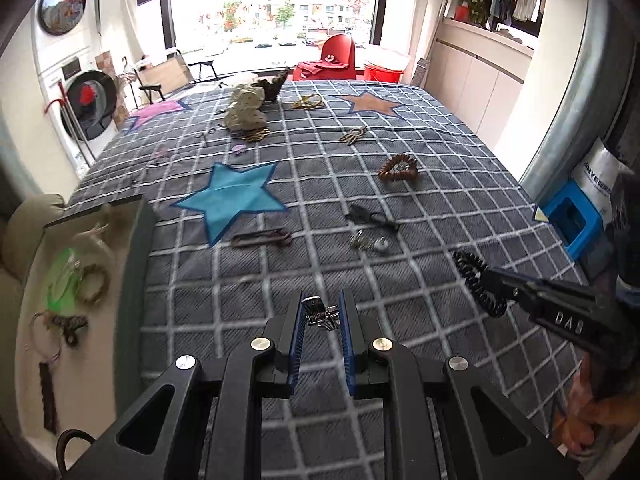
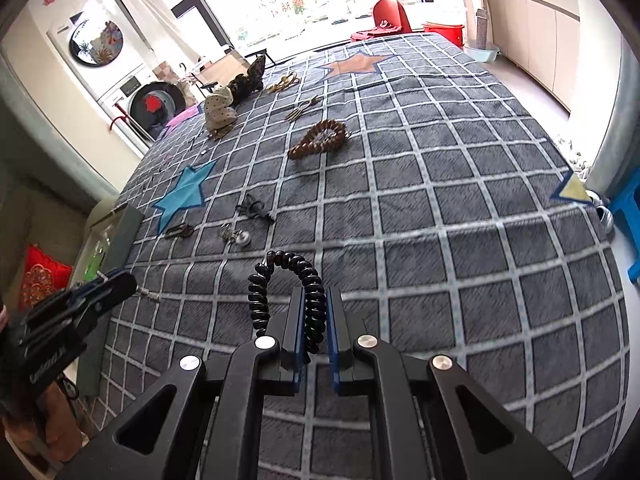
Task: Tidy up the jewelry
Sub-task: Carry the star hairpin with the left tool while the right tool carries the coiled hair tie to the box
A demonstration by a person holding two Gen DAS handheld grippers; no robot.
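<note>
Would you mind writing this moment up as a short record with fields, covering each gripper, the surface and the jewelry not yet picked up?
left gripper: shut on a small silver metal piece
right gripper: shut on a black coiled band
surface: grey checked bedspread with star patches
loose jewelry: brown beaded bracelet, silver earrings, dark cord piece
storage: open box at the left edge, several pieces inside
</note>
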